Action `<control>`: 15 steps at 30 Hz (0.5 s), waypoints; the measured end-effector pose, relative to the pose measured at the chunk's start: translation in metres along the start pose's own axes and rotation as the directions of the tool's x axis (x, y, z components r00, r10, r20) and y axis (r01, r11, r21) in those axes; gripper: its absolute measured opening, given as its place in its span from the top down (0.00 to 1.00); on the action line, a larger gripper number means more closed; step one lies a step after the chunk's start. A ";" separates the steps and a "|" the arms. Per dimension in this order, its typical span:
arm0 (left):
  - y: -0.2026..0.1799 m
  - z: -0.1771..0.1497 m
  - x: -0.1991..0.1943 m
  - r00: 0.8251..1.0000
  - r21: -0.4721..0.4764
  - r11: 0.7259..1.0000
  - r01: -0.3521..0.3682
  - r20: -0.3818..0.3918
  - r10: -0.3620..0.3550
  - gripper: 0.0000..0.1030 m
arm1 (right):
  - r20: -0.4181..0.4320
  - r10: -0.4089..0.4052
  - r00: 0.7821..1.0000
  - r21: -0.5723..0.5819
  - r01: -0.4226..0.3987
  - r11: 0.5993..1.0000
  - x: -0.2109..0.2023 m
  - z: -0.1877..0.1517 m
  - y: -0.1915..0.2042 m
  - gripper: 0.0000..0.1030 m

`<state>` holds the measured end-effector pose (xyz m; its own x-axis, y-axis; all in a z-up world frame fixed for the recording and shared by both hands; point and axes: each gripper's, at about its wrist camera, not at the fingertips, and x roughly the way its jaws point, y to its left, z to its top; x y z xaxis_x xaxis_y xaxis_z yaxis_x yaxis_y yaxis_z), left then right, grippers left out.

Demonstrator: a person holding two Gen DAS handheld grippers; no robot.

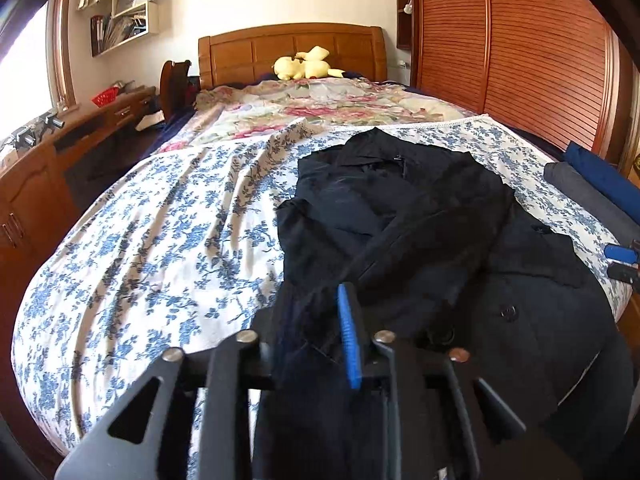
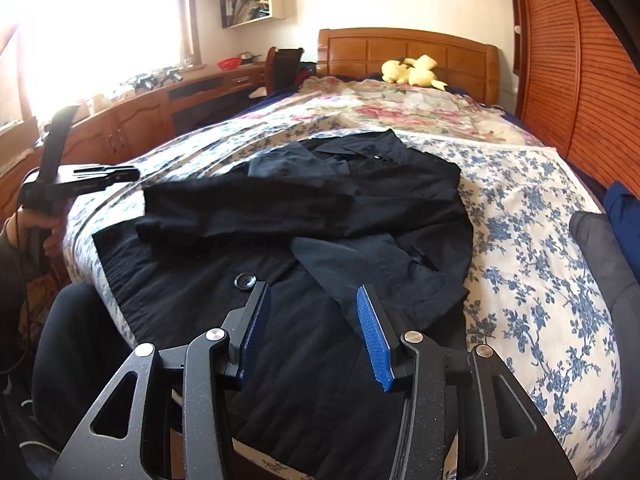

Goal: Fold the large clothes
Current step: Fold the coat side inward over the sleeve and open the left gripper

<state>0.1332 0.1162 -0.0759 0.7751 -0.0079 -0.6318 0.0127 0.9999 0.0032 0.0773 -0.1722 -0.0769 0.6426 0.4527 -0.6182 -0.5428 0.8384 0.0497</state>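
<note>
A large black coat (image 1: 420,216) lies on the blue-flowered sheet (image 1: 160,240), its sleeves folded across the body. My left gripper (image 1: 320,320) is shut on a fold of the coat's near left edge; dark cloth fills the gap beside the blue pad (image 1: 348,332). In the right wrist view the coat (image 2: 320,208) spreads ahead with a button (image 2: 245,281) near the front. My right gripper (image 2: 314,312) is open and empty just above the coat's lower part. The left gripper (image 2: 120,174) shows at the far left, held by a hand.
Folded grey and blue clothes (image 1: 592,184) lie at the bed's right edge. A floral quilt (image 1: 320,108) and a yellow plush toy (image 1: 304,65) are near the headboard. A wooden desk (image 1: 80,136) runs along the left, and a slatted wardrobe (image 1: 520,48) stands on the right.
</note>
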 end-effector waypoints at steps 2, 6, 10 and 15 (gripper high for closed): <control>0.004 -0.006 -0.006 1.000 0.003 1.000 0.007 0.000 -0.007 0.68 | 0.001 -0.008 1.000 0.007 0.008 1.000 0.000 -0.002 -0.002 0.56; 0.010 -0.021 -0.020 1.000 0.005 1.000 0.001 0.013 -0.001 0.57 | -0.006 -0.024 1.000 0.029 0.025 0.999 0.001 -0.008 -0.007 0.55; 0.016 -0.036 -0.026 1.000 -0.019 1.000 0.009 0.010 -0.008 0.48 | -0.016 -0.040 0.999 0.051 0.041 0.998 -0.001 -0.015 -0.014 0.55; 0.021 -0.053 -0.021 1.000 -0.037 0.999 -0.006 -0.021 0.005 0.48 | -0.032 -0.079 0.996 0.053 0.081 0.995 -0.005 -0.021 -0.021 0.54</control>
<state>0.0835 0.1378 -0.1036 0.7615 -0.0025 -0.6482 -0.0153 0.9996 -0.0219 0.0742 -0.1989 -0.0914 0.6659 0.3749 -0.6450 -0.4599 0.8871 0.0408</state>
